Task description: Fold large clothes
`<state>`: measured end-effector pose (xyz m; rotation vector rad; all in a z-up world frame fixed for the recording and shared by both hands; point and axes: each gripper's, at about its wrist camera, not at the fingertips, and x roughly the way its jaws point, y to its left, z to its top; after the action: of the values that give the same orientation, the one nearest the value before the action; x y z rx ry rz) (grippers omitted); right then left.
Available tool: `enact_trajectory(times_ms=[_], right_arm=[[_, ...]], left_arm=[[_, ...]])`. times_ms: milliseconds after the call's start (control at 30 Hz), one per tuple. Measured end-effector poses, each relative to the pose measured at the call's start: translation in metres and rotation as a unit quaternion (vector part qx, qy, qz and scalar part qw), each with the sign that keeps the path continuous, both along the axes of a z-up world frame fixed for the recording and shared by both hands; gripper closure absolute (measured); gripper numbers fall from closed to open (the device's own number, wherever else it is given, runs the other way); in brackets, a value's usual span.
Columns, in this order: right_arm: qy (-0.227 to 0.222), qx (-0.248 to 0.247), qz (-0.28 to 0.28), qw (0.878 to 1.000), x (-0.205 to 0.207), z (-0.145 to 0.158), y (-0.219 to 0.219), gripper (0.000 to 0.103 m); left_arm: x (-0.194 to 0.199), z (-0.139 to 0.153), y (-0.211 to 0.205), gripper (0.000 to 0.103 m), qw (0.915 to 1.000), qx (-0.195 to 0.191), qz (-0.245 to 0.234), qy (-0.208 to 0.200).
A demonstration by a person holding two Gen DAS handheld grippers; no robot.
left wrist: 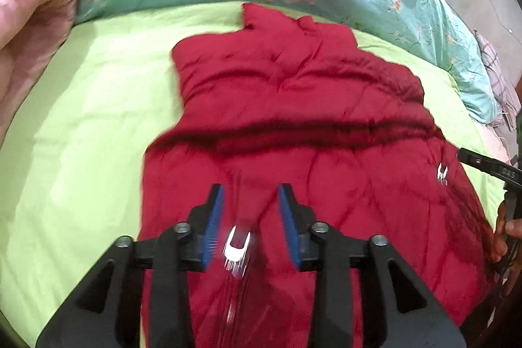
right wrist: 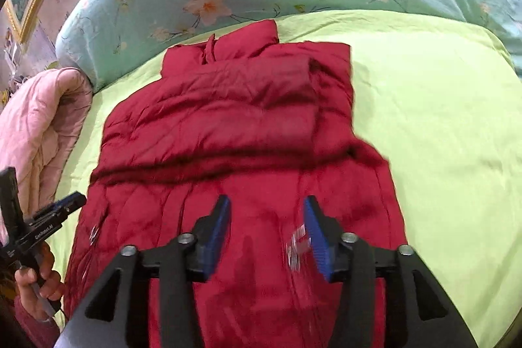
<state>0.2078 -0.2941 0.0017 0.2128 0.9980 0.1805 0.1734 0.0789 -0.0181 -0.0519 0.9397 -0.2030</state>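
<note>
From my left wrist, my left gripper (left wrist: 250, 194) hangs with jaws apart, gripping nothing, over the near half of the red padded jacket (left wrist: 293, 119), spread on the green sheet (left wrist: 81, 119) for folding. From my right wrist, my right gripper (right wrist: 267, 211) gapes likewise above its near hem.

I'm looking steeply down from both wrists, close above the bed — both views are sharing the red jacket (left wrist: 293, 126) (right wrist: 235, 126).
</note>
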Motion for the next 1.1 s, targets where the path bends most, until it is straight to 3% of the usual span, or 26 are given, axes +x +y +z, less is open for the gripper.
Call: enact_trajectory(times_ms=[67,200,367,500,900,1100], right_arm=[[0.0,0.001,-0.007,1.0,-0.021,-0.001,-0.006,0.047],[0.005,0.007,-0.017,1.0,-0.049,-0.003,-0.015,0.046],[0.001,0.011,-0.03,1.0,-0.086,0.005,-0.03,0.032],[-0.002,0.012,-0.051,0.999,-0.113,0.013,-0.048,0.032],[0.032,0.011,-0.083,0.996,-0.159,0.006,-0.084,0.027],[0.053,0.037,-0.073,0.995,-0.166,-0.005,-0.087,0.027]], left_arm=[[-0.018,-0.004,0.007,0.064,0.9999,0.001,0.005,0.008],[-0.045,-0.007,0.019,0.05,0.9997,0.0,0.017,0.017],[-0.073,0.001,0.037,0.048,0.9993,-0.006,0.032,0.017],[-0.087,0.006,0.047,0.034,0.9991,-0.001,0.041,0.009],[-0.114,-0.012,0.074,0.034,0.9971,0.005,0.06,0.047],[-0.127,-0.02,0.079,0.034,0.9963,-0.018,0.052,0.066]])
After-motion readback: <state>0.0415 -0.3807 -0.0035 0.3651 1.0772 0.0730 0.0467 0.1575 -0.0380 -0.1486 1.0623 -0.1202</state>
